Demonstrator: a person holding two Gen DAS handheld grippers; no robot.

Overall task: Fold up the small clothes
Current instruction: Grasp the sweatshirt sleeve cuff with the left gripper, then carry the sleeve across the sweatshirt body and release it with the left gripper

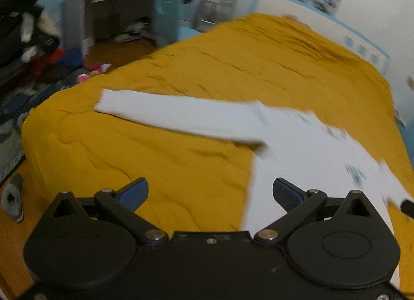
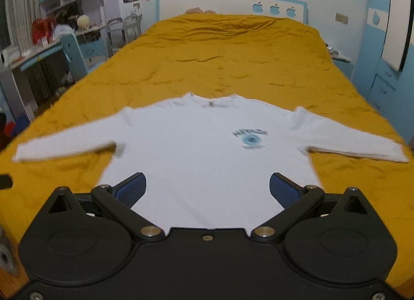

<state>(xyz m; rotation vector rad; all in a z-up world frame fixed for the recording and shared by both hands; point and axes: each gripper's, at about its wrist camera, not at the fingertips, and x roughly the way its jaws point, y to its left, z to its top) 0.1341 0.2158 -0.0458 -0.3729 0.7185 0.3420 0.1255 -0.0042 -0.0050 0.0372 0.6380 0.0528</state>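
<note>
Right wrist: shirt (image 2: 201, 150) spread beyond gaping tongs (image 2: 207, 189).

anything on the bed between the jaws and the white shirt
Nothing visible. The white shirt lies spread flat on the yellow bedspread, sleeves out. Both the right gripper and left gripper are open just before its hem, with nothing between.

Lots of room on the bed, clutter on the floor

The yellow bed (image 2: 233, 49) is wide and bare all around the white shirt (image 2: 201, 160), so a gripper can slide in from any side. Both sleeves lie flat with open blanket past them. Nothing sits on the shirt. Off the left edge, a slipper (image 1: 13, 199) and scattered things (image 1: 88, 73) lie on the floor, and a blue chair (image 1: 165, 12) stands near the bed.
</note>
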